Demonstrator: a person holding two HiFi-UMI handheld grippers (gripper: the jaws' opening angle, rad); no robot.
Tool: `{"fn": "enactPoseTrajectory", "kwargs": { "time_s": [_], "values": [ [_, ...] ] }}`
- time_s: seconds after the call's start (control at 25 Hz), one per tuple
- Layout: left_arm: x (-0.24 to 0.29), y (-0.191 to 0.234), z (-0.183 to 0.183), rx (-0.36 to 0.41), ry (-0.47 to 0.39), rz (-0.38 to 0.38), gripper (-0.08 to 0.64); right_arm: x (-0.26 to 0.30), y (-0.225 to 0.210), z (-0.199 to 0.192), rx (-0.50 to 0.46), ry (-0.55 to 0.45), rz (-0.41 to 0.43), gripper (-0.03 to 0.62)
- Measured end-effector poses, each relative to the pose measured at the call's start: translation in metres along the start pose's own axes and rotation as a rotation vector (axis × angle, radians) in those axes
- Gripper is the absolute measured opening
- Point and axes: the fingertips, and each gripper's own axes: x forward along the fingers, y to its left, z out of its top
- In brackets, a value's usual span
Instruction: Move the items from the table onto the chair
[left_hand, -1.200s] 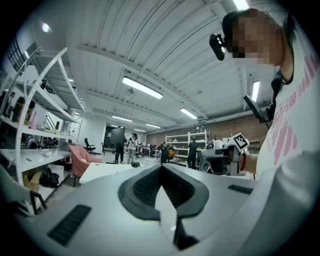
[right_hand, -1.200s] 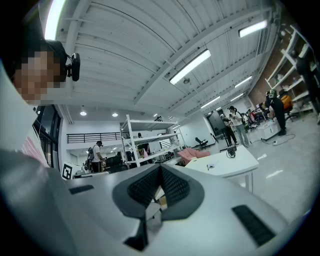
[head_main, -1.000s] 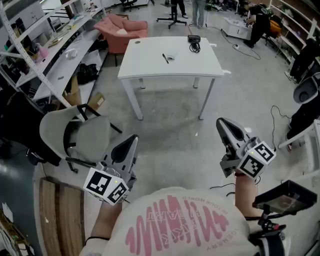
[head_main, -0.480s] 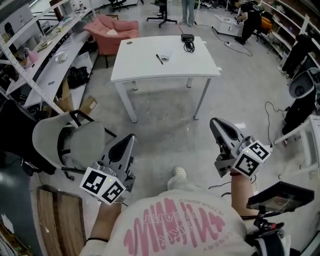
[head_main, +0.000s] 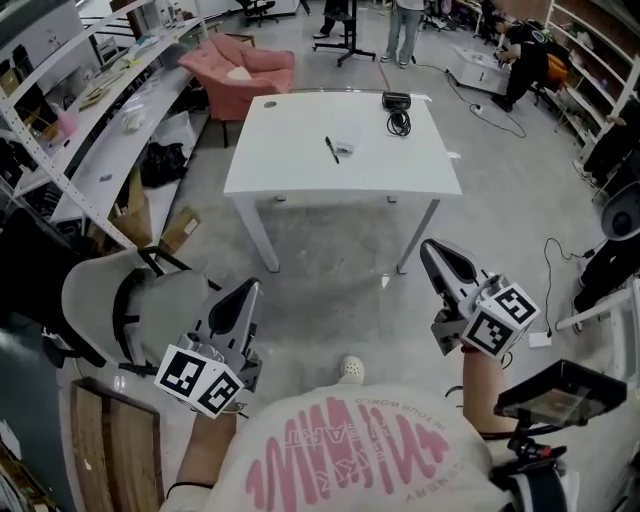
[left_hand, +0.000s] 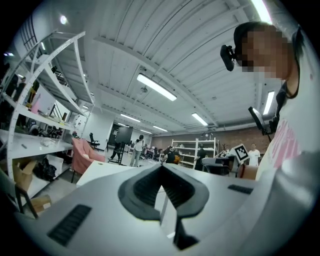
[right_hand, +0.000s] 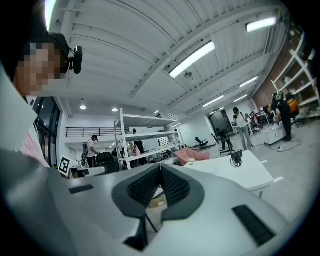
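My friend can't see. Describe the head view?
Left claw and right claw, both shut and empty, point toward a white rectangular table holding a black pen and black corded device. A grey plastic chair stands left.

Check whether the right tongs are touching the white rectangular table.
Apart. The head view shows a stretch of grey concrete floor between the shut right tongs and the near edge of the white rectangular table.

You are facing a white table (head_main: 290, 170) where a black pen (head_main: 331, 150) is lying flat near the middle, with a small pale item (head_main: 345, 146) sitting just beside it. A black device (head_main: 396, 100) with its cable is resting at the far edge. A grey chair (head_main: 172, 298) is standing to your left, well apart from the table.
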Motion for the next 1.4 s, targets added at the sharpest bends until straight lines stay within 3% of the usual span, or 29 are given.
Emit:
{"fn": "enactPoseTrajectory", "kwargs": {
  "time_s": [0.16, 0.28, 0.48, 0.84, 1.08, 1.4],
  "values": [
    [0.045, 0.037, 0.01, 0.057, -0.015, 0.072, 0.009, 0.037, -0.04, 0.005, 0.013, 0.021, 0.04, 0.014],
    [0.075, 0.07, 0.019, 0.067, -0.049, 0.088, 0.009, 0.071, -0.069, 0.005, 0.022, 0.013, 0.049, 0.014],
    [0.112, 0.087, 0.017, 0.068, -0.029, 0.116, 0.009, 0.098, -0.106, 0.007, 0.057, 0.014, 0.064, 0.014],
    [0.168, 0.117, 0.019, 0.06, -0.011, 0.097, 0.009, 0.145, -0.146, 0.017, 0.119, -0.018, 0.108, 0.015],
    [0.22, 0.177, 0.029, 0.033, -0.03, 0.1, 0.009, 0.206, -0.186, 0.035, 0.144, -0.029, 0.101, 0.015],
    [0.288, 0.248, 0.049, 0.069, -0.023, 0.053, 0.009, 0.285, -0.229, 0.048, 0.134, -0.039, 0.075, 0.017]
  ]
}}
